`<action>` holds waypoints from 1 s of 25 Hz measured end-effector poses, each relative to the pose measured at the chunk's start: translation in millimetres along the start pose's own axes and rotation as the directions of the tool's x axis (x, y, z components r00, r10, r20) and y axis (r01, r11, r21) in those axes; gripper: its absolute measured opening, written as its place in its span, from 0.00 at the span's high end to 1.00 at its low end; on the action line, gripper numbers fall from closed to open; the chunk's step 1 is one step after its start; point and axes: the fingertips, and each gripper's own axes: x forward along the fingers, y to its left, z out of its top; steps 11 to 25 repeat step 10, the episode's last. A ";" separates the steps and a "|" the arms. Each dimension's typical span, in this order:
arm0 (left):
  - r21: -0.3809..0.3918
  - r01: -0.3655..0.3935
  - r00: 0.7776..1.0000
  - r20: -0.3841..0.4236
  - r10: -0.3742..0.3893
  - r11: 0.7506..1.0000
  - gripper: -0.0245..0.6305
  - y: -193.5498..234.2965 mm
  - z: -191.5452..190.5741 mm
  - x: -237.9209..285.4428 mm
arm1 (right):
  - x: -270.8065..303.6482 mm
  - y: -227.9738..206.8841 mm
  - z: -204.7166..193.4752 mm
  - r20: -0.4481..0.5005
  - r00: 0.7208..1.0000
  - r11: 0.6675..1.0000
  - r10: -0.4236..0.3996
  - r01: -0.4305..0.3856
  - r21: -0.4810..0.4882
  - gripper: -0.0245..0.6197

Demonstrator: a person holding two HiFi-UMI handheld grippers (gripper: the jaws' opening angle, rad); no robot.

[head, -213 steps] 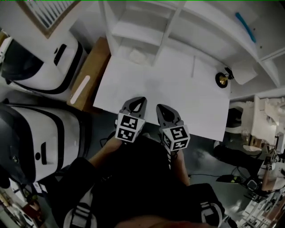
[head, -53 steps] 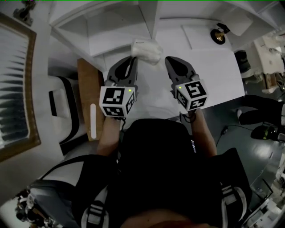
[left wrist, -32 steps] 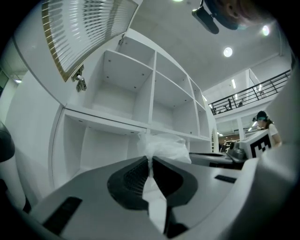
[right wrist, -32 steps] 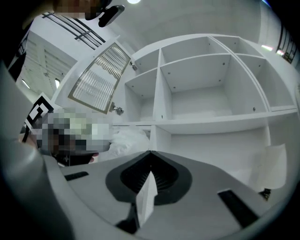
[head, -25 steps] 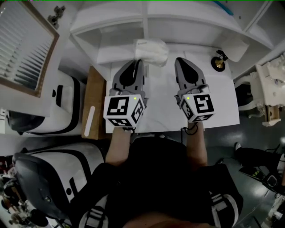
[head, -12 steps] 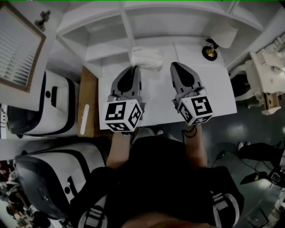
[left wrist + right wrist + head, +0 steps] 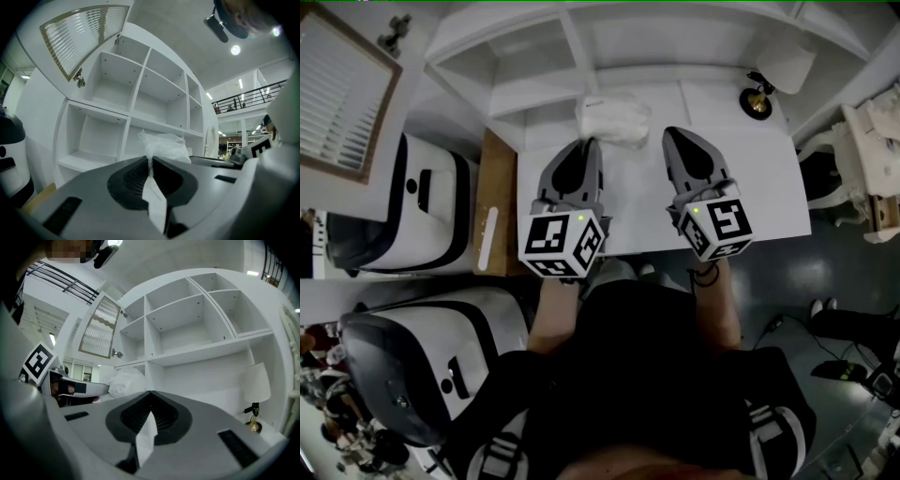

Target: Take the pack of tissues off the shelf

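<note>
The pack of tissues (image 7: pixel 614 120), a white bundle in clear crinkled wrap, sits in front of the white shelf unit (image 7: pixel 581 56), low over the white desk (image 7: pixel 750 178). My left gripper (image 7: pixel 592 142) is shut on the wrap's near edge. In the left gripper view the film (image 7: pixel 164 146) runs down into the meeting tips of that gripper (image 7: pixel 150 161). Whether the pack rests on the desk I cannot tell. My right gripper (image 7: pixel 668 133) is level beside it on the right, shut and holding nothing (image 7: pixel 150 393). From there the pack (image 7: pixel 125 381) shows at the left.
A small lamp (image 7: pixel 757 101) with a white shade (image 7: pixel 257 383) stands at the desk's back right. The shelf compartments behind look bare. A wooden panel (image 7: pixel 492 216) and white rounded machines (image 7: pixel 394 216) stand left of the desk.
Both grippers have drawn back from the shelf and sunk a little. The pack came along with the left one. Neither gripper's jaws have changed.
</note>
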 end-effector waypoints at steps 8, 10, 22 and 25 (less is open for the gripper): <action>-0.010 -0.003 1.000 -0.013 0.003 1.000 0.91 -8.5 -9.8 -1.6 | 0.8 -2.5 1.2 0.002 1.000 1.000 0.009 -0.009 -0.010 0.93; -0.012 -0.001 1.000 -0.019 0.000 1.000 0.91 -12.5 -13.6 -3.7 | 0.1 -1.5 1.8 0.004 1.000 1.000 0.015 -0.015 -0.015 0.93; -0.012 -0.001 1.000 -0.019 0.000 1.000 0.91 -12.5 -13.6 -3.7 | 0.1 -1.5 1.8 0.004 1.000 1.000 0.015 -0.015 -0.015 0.93; -0.012 -0.001 1.000 -0.019 0.000 1.000 0.91 -12.5 -13.6 -3.7 | 0.1 -1.5 1.8 0.004 1.000 1.000 0.015 -0.015 -0.015 0.93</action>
